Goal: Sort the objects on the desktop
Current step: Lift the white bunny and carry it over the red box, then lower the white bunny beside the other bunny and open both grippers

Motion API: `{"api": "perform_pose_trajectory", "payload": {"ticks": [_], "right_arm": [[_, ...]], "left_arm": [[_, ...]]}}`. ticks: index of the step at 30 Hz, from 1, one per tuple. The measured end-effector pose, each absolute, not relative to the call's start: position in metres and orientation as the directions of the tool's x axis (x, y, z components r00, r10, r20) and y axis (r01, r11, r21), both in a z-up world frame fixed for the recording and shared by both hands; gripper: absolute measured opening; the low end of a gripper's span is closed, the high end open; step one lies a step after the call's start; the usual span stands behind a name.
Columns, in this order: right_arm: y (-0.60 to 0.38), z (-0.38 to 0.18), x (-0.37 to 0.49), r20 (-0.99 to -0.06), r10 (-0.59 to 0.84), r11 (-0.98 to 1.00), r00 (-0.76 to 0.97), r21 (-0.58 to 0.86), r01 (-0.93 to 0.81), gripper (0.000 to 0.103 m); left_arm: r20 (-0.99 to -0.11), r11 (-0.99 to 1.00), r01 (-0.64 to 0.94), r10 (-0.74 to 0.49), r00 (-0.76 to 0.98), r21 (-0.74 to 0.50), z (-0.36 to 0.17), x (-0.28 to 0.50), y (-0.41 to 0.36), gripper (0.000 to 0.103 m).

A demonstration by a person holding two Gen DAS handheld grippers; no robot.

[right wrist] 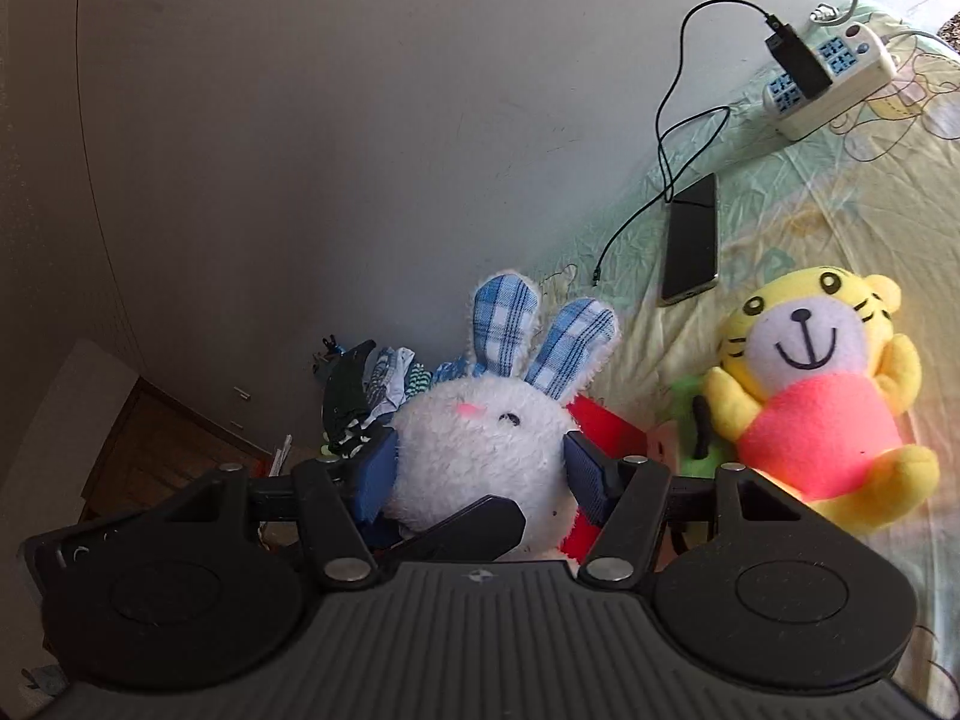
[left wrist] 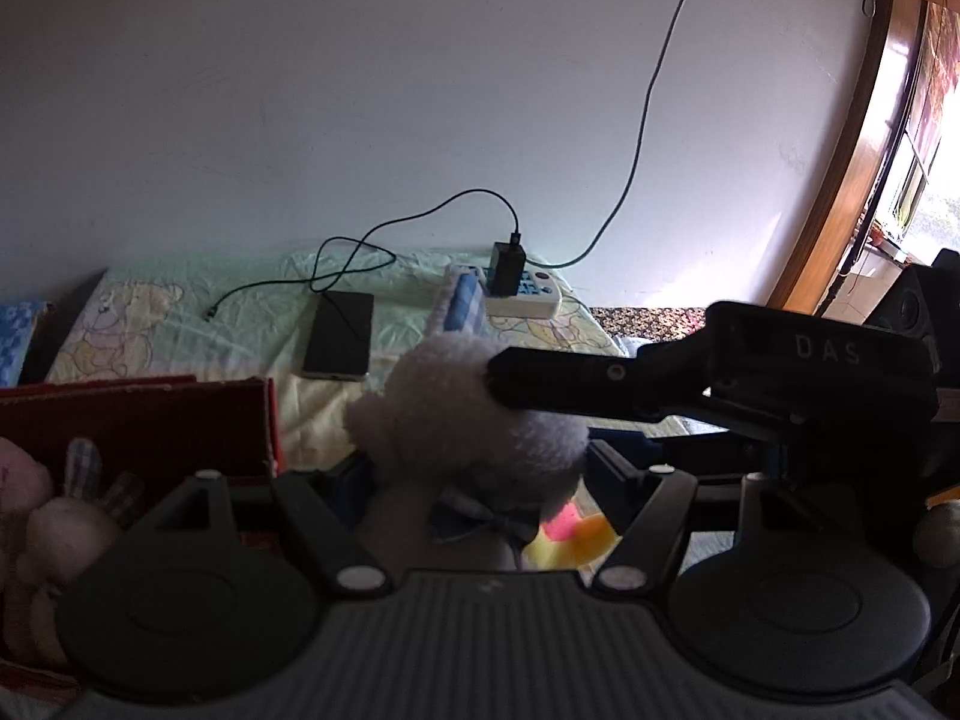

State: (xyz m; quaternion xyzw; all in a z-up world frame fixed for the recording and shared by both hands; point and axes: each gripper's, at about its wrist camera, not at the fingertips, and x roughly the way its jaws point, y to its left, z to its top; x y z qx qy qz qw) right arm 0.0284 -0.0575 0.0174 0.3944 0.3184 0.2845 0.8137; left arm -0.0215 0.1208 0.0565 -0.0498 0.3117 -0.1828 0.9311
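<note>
White plush rabbit (right wrist: 486,450) pinched by both grippers' jaws; one yellow tiger toy (right wrist: 822,396), one phone (right wrist: 693,240).

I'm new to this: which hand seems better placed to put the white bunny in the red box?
Probably the left: the left gripper straddles the white bunny, and the red box lies just beside it.
</note>
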Motion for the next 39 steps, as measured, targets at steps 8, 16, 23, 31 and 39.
{"api": "perform_pose_trajectory", "payload": {"ticks": [8,16,23,31,39], "right_arm": [[0.043,0.019,0.056,-0.340,0.742,0.562,0.577,0.784,-0.261,0.063],[0.101,0.011,0.081,-0.458,0.688,0.676,0.563,0.688,-0.266,0.062],[0.129,-0.002,0.095,-0.564,0.625,0.754,0.540,0.616,-0.229,0.061],[0.149,-0.016,0.099,-0.607,0.576,0.800,0.547,0.556,-0.225,0.061],[0.154,-0.017,0.096,-0.636,0.564,0.823,0.527,0.488,-0.292,0.062]], "left_arm": [[-0.592,0.955,0.224,-0.298,0.749,-0.197,0.042,-0.021,0.208,0.071],[-0.643,0.937,0.238,-0.348,0.682,-0.255,0.009,-0.004,0.263,0.071],[-0.707,0.943,0.269,-0.324,0.629,-0.193,-0.020,0.007,0.269,0.071],[-0.731,0.935,0.273,-0.348,0.587,-0.226,-0.033,0.012,0.286,0.070],[-0.734,0.934,0.308,-0.335,0.591,-0.179,-0.033,-0.003,0.292,0.072]]}}
